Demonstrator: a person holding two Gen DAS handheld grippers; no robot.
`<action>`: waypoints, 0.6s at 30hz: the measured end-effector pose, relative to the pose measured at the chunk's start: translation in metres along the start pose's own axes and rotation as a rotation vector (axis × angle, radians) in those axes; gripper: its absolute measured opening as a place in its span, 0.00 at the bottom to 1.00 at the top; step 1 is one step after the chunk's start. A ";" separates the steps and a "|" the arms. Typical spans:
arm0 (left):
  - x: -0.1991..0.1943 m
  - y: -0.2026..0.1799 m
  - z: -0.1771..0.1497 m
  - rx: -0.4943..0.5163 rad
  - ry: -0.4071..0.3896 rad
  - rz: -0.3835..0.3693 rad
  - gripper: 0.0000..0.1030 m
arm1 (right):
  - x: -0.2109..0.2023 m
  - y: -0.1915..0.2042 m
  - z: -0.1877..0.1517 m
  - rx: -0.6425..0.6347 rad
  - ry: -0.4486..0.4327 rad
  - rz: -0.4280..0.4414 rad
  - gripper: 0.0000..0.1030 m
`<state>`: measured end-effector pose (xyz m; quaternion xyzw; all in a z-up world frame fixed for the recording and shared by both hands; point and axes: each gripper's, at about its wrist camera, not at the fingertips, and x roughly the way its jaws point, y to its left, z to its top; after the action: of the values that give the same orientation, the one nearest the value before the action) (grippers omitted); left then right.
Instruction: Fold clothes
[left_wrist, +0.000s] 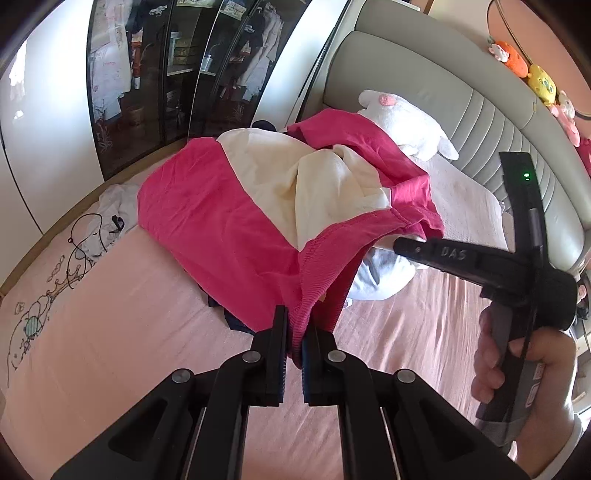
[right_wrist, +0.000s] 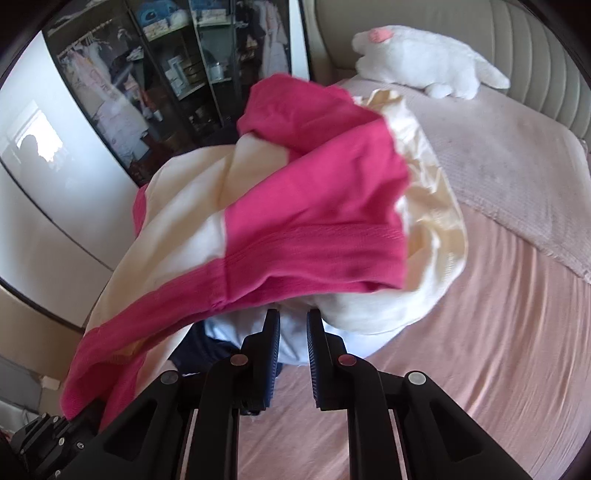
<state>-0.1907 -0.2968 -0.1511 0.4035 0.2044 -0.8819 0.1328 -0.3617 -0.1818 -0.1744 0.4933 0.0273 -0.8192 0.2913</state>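
The pink and cream top (left_wrist: 236, 206) hangs lifted over the middle of the bed, one ribbed pink hem corner pinched tight in the left gripper (left_wrist: 293, 354), whose fingers are clamped on the cloth. From that corner the fabric climbs away toward twelve o'clock and drapes over a pile of other laundry.

In the right wrist view the same top (right_wrist: 295, 221) fills the centre, its ribbed hem sagging just past the tips of the right gripper (right_wrist: 293, 332). Those fingers stand narrow with a slim gap; I cannot tell whether they have caught the hem or a layer under it, since the cloth edge covers the tips.

It looks light, soft and floppy, a knit that will stretch and slide rather than hold a crease. The ribbed hem is the thickest, least slippery edge, so I would take the second corner there, level with the first, so the body hangs flat.

A pale blue garment (right_wrist: 221, 332) and something dark lie beneath. At one o'clock a white plush toy (right_wrist: 424, 62) rests against the padded headboard (left_wrist: 461, 103); the pink sheet (left_wrist: 129, 314) spreads all around, and a glass-fronted wardrobe (left_wrist: 166, 74) stands at eleven.
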 end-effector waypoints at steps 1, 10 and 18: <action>0.000 0.000 0.001 -0.002 -0.002 -0.001 0.05 | -0.006 -0.008 0.003 0.031 -0.009 0.033 0.13; -0.004 0.005 0.004 -0.017 -0.018 -0.016 0.05 | -0.031 -0.024 0.011 -0.052 -0.113 -0.033 0.62; -0.004 0.006 0.006 -0.015 -0.019 -0.020 0.05 | -0.026 -0.050 0.015 0.077 -0.080 0.094 0.54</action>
<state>-0.1894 -0.3041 -0.1461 0.3922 0.2137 -0.8854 0.1290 -0.3901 -0.1340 -0.1572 0.4718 -0.0389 -0.8241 0.3110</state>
